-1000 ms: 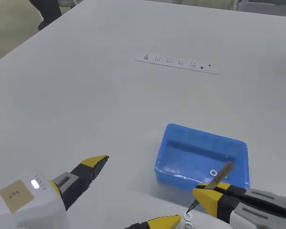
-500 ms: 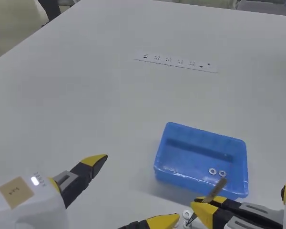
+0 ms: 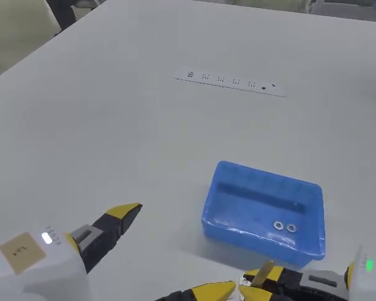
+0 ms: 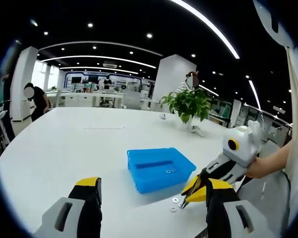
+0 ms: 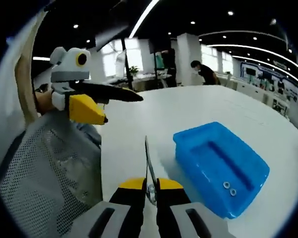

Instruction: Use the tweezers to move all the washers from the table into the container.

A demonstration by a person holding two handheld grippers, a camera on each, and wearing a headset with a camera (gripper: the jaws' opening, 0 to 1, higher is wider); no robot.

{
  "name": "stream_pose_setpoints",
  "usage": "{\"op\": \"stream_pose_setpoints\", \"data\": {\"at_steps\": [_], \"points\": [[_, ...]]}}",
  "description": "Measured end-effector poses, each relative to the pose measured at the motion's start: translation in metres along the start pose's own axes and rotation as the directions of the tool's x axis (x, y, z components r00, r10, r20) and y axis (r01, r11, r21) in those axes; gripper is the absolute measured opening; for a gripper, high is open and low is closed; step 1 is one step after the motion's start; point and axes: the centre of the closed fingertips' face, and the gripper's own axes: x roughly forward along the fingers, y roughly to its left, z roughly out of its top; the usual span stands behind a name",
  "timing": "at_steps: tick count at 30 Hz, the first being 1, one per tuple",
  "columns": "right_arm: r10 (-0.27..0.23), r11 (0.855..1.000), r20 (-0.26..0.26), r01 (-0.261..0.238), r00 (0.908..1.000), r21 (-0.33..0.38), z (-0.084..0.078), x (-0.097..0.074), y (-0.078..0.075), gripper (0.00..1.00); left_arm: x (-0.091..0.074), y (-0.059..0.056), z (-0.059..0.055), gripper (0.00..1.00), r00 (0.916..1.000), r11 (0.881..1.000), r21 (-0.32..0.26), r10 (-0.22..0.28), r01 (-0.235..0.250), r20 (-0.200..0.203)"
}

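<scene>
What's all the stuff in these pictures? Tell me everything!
white table: one, white, under everything
blue plastic container: one, blue, on the table
round metal washers in the container: two, silvery, on its floor
round metal washers on the table: two, silvery, by the tweezer tips
thin metal tweezers: one, silvery
flat marked strip: one, white, far across the table
potted plant: one, green, at the table's far end
left gripper: yellow-tipped, open
right gripper: yellow-tipped, clamping the tweezers

Container (image 3: 238,233) is bright blue, washers (image 3: 284,226) inside it are silvery. Surface (image 3: 144,125) is plain white. The left hand-held gripper (image 3: 182,249) and right hand-held gripper (image 5: 150,187) both have black jaws, yellow tips and whitish bodies. Tweezers (image 5: 147,158) look dark grey.
</scene>
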Motion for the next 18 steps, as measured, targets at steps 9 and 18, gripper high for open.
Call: {"op": "stream_pose_setpoints", "data": {"at_steps": [9,18], "points": [[-0.01,0.999,-0.014,0.009,0.9999,-0.05,-0.003,-0.002,-0.002,0.03,0.0,0.0,0.001,0.88,1.0,1.0,0.002,-0.002,0.002,0.007],[-0.096,0.955,0.065,0.073,0.9933,0.288,0.0,-0.002,-0.021,0.02,-0.003,-0.002,0.008,0.88,0.9992,1.0,0.011,-0.004,0.003,0.039]]}}
